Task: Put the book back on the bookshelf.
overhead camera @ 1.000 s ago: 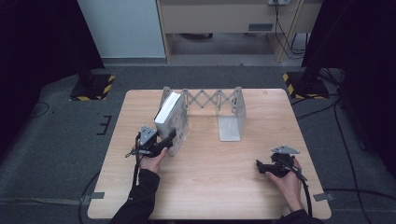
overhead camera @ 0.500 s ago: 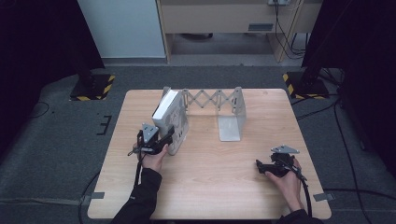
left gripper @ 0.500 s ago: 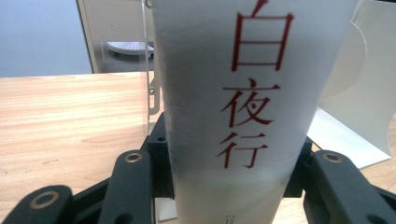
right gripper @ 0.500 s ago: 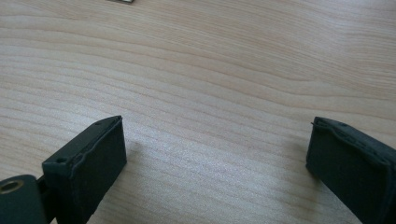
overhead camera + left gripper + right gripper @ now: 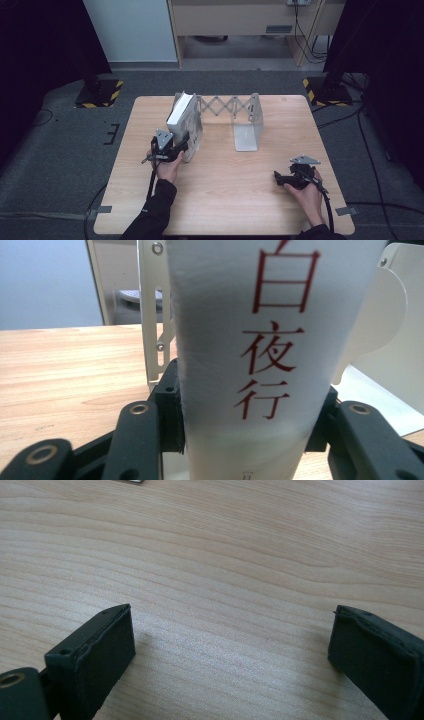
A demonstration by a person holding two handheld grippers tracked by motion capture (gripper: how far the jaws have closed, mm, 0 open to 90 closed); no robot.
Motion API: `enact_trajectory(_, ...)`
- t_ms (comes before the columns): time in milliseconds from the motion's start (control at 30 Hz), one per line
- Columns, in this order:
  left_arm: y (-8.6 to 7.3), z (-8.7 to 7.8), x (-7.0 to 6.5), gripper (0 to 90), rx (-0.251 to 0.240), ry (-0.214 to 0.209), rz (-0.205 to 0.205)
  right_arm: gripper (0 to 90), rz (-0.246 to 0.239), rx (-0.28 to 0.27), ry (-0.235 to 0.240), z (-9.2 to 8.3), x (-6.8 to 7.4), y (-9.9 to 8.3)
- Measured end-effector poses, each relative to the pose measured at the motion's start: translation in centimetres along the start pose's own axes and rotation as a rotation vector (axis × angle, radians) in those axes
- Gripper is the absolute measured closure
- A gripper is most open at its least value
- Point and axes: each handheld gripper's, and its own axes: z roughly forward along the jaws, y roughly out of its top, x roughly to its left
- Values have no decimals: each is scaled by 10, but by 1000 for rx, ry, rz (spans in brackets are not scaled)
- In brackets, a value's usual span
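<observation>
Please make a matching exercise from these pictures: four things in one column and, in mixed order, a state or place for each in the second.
Things:
1. book
2. left hand-held gripper
3. right hand-held gripper
4. folding book rack

States:
A. jaws apart over bare wood
B. stands at the table's far side
C. shut on the white spine
D. upright, red characters on its spine

Pairs: 1-D, 2-C, 3-A, 4-B

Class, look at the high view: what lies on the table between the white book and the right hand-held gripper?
The bookend's right plate stands in between; otherwise bare table separates the white book from the right hand-held gripper.
</observation>
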Motion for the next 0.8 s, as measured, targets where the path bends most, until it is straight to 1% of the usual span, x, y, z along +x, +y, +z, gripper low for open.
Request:
enact_trajectory(33, 0, 0, 0, 480, 0, 0, 0, 50, 0, 0, 0, 0, 0, 0)
enact_trajectory(67, -1, -2, 2, 467, 8, -20, -6, 50, 2, 0, -1, 0, 0, 0)
enact_trajectory(133, -1, -4, 3, 444, 11, -24, -13, 51, 2, -2, -2, 0, 0, 0)
enact_trajectory(167, -1, -5, 4, 442, 12, -30, -25, 50, 2, -1, -2, 0, 0, 0)
enact_trajectory(200, -3, -10, 4, 441, 17, -51, -28, 51, 2, 0, -1, 0, 0, 0)
enact_trajectory(233, -3, -10, 4, 438, 17, -51, -28, 51, 2, 0, -1, 0, 0, 0)
enact_trajectory(267, -3, -12, 3, 438, 28, -54, -20, 50, 2, 2, 1, 0, 0, 0)
enact_trajectory(300, -3, -16, 3, 434, 44, -64, -2, 51, 2, -1, -2, 0, 0, 0)
enact_trajectory(367, -4, -19, 4, 466, 39, -70, -10, 51, 2, 1, 0, 0, 0, 0)
enact_trajectory(400, -5, -20, 5, 471, 39, -80, -24, 51, 2, 0, 0, 0, 0, 0)
enact_trajectory(433, -6, -21, 5, 471, 40, -85, -28, 51, 2, 0, -1, 0, 0, 0)
enact_trajectory(533, -6, -21, 3, 471, 43, -87, -24, 50, 2, 1, 0, 0, 0, 0)
enact_trajectory(600, -5, -21, 0, 470, 49, -86, -14, 51, 1, 3, 1, 0, 0, 0)
enact_trajectory(633, -3, -21, -3, 469, 66, -86, -8, 51, 2, 0, -1, 0, 0, 0)
enact_trajectory(667, -3, -21, -3, 469, 66, -86, -8, 51, 2, 0, -1, 0, 0, 0)
enact_trajectory(733, 0, -19, -8, 466, 89, -86, -4, 50, 2, -1, -2, 0, 0, 0)
enact_trajectory(800, 0, -17, -11, 457, 83, -93, -10, 50, 2, 0, -1, 0, 0, 0)
